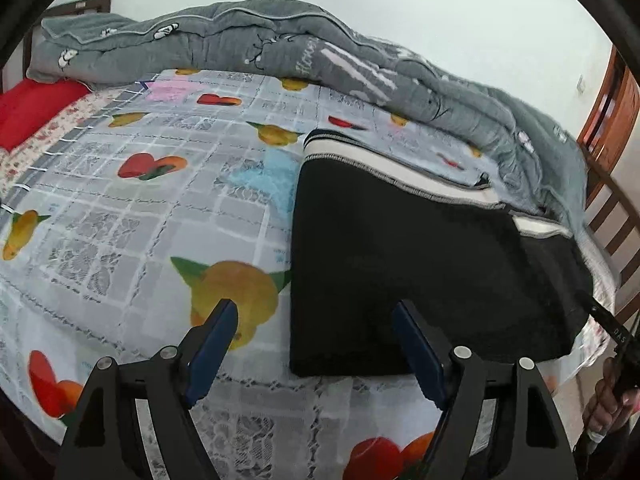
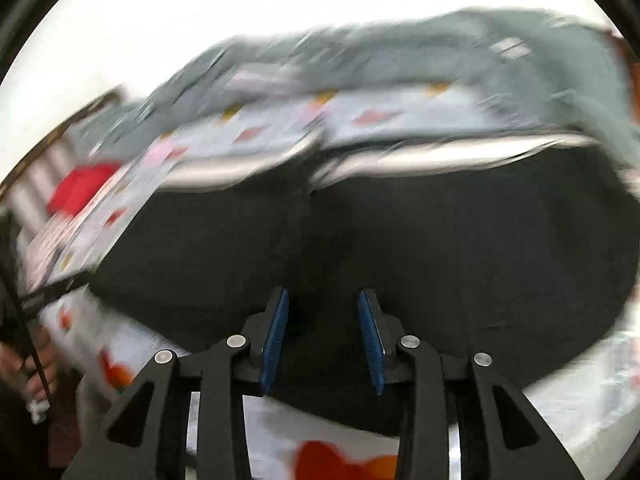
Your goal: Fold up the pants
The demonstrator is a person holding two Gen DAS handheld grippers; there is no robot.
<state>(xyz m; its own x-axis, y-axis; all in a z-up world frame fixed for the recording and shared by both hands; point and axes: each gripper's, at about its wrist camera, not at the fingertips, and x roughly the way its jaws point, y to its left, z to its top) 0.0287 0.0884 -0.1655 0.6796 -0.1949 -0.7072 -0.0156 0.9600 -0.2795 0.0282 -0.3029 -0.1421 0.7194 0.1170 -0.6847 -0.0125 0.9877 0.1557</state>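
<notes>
The pants point(image 1: 400, 272) are black, with a white waistband trimmed in dark stitching — folded flat into a thick, squarish block on the bed. In the left wrist view they lie toward three o'clock, waistband at the far edge near one o'clock. A second layer shows at the right — offset, its own white band peeking out.

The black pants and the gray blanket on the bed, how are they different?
The black pants lie flat and folded with straight edges; the gray blanket is bunched in a lumpy heap. The pants are plain black with a white waistband stripe; the blanket has little white pictures and writing. The pants lie near the front edge; the blanket runs along the wall. Both rest on the fruit-print bedsheet.
</notes>
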